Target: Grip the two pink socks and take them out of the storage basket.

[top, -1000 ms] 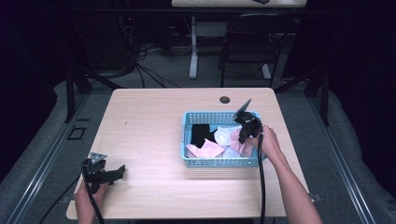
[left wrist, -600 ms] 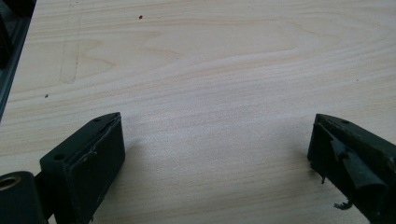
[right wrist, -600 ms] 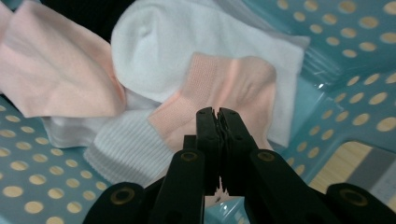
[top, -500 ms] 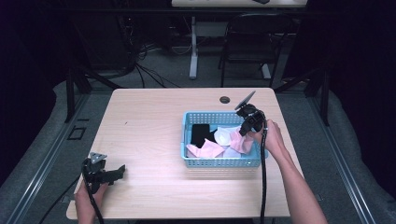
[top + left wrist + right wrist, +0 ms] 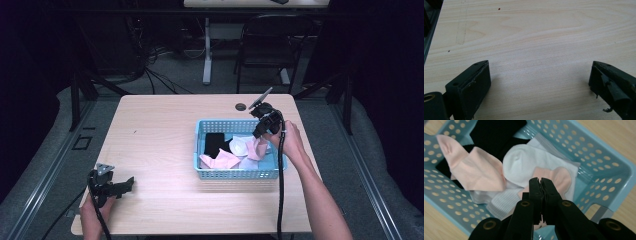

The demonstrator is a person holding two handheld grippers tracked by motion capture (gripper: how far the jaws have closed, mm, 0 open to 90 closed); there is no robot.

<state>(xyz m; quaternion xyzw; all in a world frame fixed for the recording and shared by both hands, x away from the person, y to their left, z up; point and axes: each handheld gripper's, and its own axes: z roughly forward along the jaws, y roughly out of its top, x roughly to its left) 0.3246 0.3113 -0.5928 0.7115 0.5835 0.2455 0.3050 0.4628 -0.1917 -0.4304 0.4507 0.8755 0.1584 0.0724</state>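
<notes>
Right tongs in sock basket

Right tongs (image 5: pixel 541 181) pressed together, apparently pinching a pale pink sock (image 5: pixel 557 178) inside the light-blue perforated plastic basket (image 5: pixel 235 173) near the desk's (image 5: pixel 160 130) right edge. Left tongs (image 5: pixel 539 82) spread apart, empty, at the near-left corner.

Overhead light, even on table (image 5: pixel 160 130); surroundings near black in high view. High view soft, low detail. Left gripper view: soft shadows beside both jaws, wood grain sharp mid-frame. Right gripper view: jaws at bottom slightly blurred, basket (image 5: pixel 599 157) evenly lit, no glare.
</notes>
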